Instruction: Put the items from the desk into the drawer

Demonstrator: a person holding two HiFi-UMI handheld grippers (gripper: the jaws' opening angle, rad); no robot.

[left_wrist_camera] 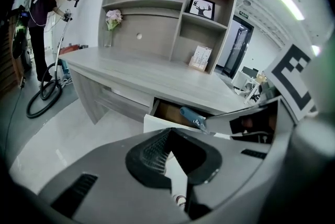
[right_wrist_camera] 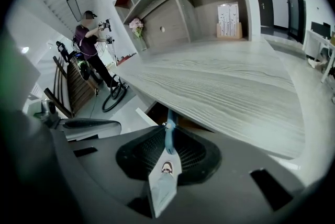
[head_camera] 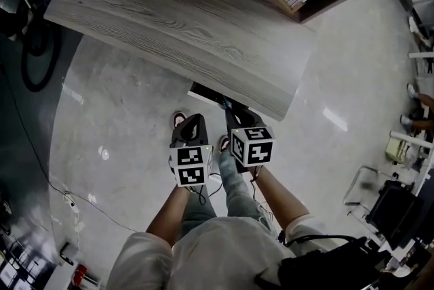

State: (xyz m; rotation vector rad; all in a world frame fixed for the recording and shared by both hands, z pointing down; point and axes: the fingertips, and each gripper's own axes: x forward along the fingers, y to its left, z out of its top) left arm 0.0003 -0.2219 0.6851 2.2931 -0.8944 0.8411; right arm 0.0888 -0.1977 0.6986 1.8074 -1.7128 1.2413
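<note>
The drawer (head_camera: 205, 93) under the desk's (head_camera: 176, 17) front edge, toward its right corner, stands open with its inside mostly hidden, the right gripper (head_camera: 232, 112) clamps a blue-handled tool (left_wrist_camera: 189, 114) whose tip reaches over it, and the left gripper (head_camera: 192, 122) alongside has its jaws closed on nothing

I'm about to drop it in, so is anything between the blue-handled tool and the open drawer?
Nothing visible. The right gripper holds the blue-handled tool just before the open drawer, below the desk edge.
</note>
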